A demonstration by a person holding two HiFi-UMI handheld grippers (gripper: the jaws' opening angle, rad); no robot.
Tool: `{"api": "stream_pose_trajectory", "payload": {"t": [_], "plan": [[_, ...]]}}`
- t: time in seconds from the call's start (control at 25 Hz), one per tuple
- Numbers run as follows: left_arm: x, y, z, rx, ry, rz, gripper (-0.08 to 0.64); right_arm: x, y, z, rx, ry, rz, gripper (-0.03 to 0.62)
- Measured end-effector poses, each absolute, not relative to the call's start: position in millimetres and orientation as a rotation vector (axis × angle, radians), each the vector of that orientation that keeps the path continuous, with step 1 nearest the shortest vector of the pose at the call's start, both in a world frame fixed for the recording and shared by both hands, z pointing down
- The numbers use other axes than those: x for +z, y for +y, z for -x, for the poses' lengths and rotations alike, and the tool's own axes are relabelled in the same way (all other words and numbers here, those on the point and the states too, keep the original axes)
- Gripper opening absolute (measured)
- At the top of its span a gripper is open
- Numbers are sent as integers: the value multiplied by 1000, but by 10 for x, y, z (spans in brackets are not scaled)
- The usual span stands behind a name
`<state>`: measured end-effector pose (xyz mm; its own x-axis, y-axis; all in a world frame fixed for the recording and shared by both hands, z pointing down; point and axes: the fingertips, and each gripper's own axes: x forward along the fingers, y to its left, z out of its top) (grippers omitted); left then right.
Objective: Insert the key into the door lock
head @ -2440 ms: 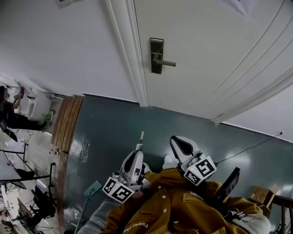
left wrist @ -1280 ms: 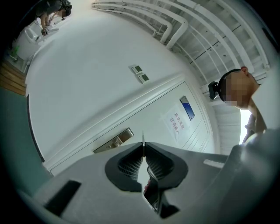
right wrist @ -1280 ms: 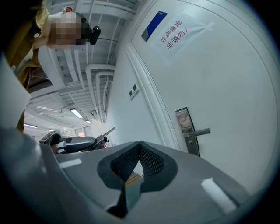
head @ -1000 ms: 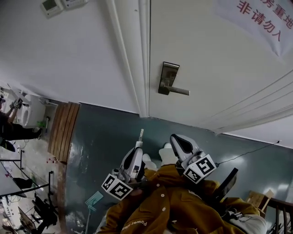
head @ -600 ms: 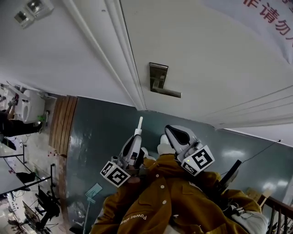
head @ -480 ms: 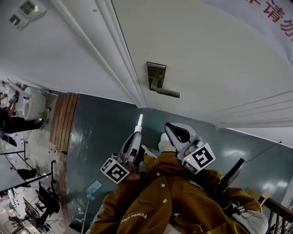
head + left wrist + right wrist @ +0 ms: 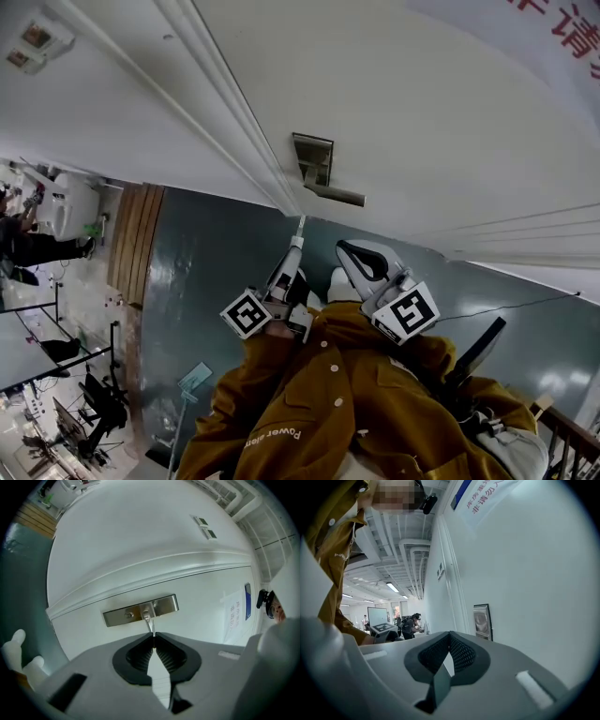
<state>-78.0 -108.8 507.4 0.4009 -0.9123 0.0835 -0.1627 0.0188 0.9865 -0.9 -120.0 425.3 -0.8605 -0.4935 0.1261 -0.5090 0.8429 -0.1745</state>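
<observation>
Left gripper point(image 7: 153, 637) is clamped tight on the key point(image 7: 150, 626), jaws pinched together on its bow with the thin blade sticking straight out ahead, and it's pointed right at the metal lock plate point(image 7: 164, 605) on the white door point(image 7: 422, 112). From the head view the blade tip sits just below the lever handle point(image 7: 335, 194), near the plate but apparently short of it. In the left gripper view the blade lines up with the base of the lever, and that's the catch: the small round fitting point(image 7: 128, 615) off to one side of the lever looks like the cylinder, so I'd say the tip wants shifting across to that before any push. Right gripper point(image 7: 449, 635) is pressed shut with nothing between its pads, held off beside the door and well out of the action; it could steady the lever if needed, but there's no call for it yet. So the step in hand is lining up, with insertion not yet begun. To do it well: keep the blade square to the plate, match its flat to the slot's direction, touch the tip to the opening first, then feed in slowly along the blade's own line. The grip is narrow, so a skewed push could twist the key in the jaws or skate it across the metal
</observation>
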Motion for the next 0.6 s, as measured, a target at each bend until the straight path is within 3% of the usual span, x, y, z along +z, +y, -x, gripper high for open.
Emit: {"api": "stream_pose_trajectory", "payload": {"t": [0.6], "plan": [[5734, -1875, 796, -756, -926, -1435, 23, 4350, -1372, 186, 233, -2884, -844, 6]]}}
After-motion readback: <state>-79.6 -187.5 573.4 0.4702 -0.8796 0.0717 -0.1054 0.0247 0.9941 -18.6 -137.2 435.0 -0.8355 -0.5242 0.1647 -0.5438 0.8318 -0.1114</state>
